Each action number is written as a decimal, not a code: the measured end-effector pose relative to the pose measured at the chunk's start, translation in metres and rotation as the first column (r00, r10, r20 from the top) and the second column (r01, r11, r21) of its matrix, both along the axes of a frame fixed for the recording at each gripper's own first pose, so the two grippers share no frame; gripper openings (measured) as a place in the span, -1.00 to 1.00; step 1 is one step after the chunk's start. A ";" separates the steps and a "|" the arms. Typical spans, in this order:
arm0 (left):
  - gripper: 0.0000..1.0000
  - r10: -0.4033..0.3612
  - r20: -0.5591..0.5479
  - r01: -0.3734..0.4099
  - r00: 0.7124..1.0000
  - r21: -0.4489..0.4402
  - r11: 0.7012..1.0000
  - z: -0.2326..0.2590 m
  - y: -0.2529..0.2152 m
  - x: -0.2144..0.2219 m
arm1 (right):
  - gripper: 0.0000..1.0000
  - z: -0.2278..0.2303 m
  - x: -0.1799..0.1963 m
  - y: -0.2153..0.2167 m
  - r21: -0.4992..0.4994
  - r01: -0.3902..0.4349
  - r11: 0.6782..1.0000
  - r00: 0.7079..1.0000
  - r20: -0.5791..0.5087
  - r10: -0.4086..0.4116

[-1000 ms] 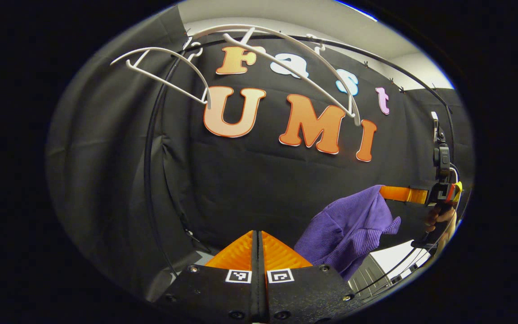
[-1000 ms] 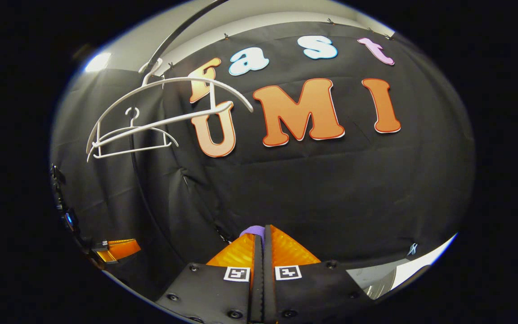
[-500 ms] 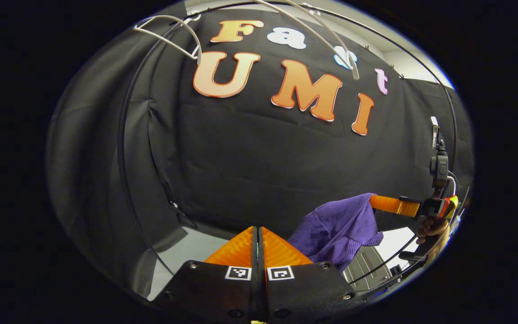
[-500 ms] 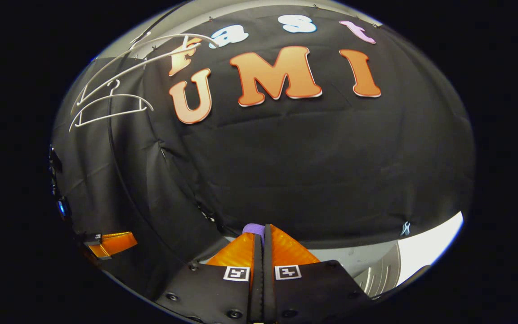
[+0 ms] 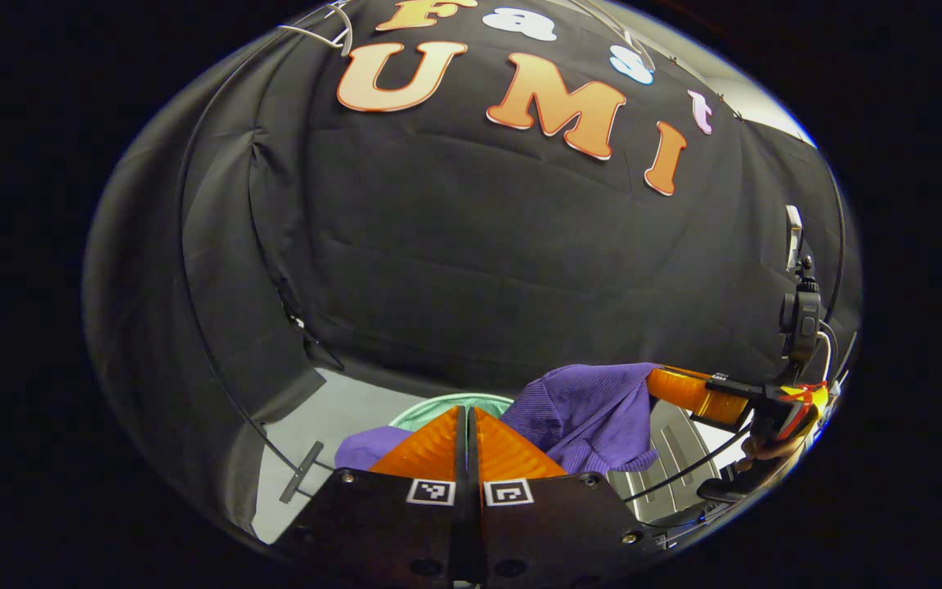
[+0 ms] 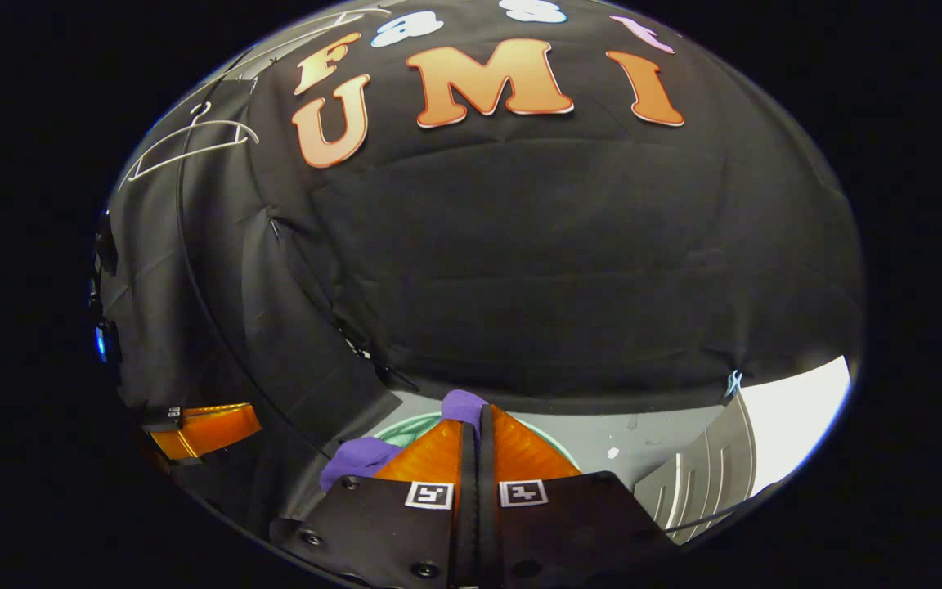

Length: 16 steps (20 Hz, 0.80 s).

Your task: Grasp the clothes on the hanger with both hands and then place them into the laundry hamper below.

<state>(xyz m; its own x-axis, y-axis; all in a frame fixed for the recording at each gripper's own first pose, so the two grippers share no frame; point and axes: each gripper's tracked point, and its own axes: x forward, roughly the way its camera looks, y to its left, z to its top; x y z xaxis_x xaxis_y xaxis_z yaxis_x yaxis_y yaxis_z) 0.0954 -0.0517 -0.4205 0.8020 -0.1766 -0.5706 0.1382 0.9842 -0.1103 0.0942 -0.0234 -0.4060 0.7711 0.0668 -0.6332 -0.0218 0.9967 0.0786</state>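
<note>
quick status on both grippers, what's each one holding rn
Left gripper: closed; purple cloth lies beside its fingers, but a grip on it cannot be told.
Right gripper: closed on the purple garment, above the green hamper.

One purple garment (image 5: 589, 409); one green hamper (image 5: 446, 404); two hand-held grippers (image 5: 466, 419) (image 6: 477, 419); two white hangers (image 6: 193, 143).
</note>
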 end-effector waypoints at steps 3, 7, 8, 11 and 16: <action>-0.99 0.000 -0.037 0.001 0.999 0.019 1.000 -0.028 -0.008 0.000 | -0.85 -0.029 -0.009 -0.005 0.011 0.020 1.000 0.998 -0.052 -0.020; -1.00 -0.031 -0.091 0.035 0.995 0.043 0.998 -0.060 -0.023 -0.009 | -0.84 -0.059 -0.018 -0.014 0.004 0.046 0.999 0.994 -0.103 -0.045; -0.99 -0.036 -0.102 0.042 0.994 0.050 0.998 -0.066 -0.028 -0.010 | -0.84 -0.065 -0.022 -0.016 0.000 0.053 0.999 0.992 -0.114 -0.053; -0.99 -0.046 -0.127 0.054 0.991 0.068 0.996 -0.083 -0.034 -0.015 | -0.84 -0.092 -0.031 -0.020 -0.021 0.061 0.998 0.984 -0.165 -0.064; -0.99 -0.012 -0.166 0.015 0.986 0.021 1.000 -0.094 -0.046 -0.016 | -0.83 -0.132 -0.049 -0.021 -0.017 0.077 0.997 0.967 -0.244 -0.078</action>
<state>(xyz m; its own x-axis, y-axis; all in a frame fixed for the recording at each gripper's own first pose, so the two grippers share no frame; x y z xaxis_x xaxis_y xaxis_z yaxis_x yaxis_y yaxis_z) 0.0794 -0.0974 -0.5150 0.6935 -0.1729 -0.6994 0.1333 0.9848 -0.1114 0.0456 -0.0442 -0.5375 0.5953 0.0076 -0.8034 0.0744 0.9951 0.0646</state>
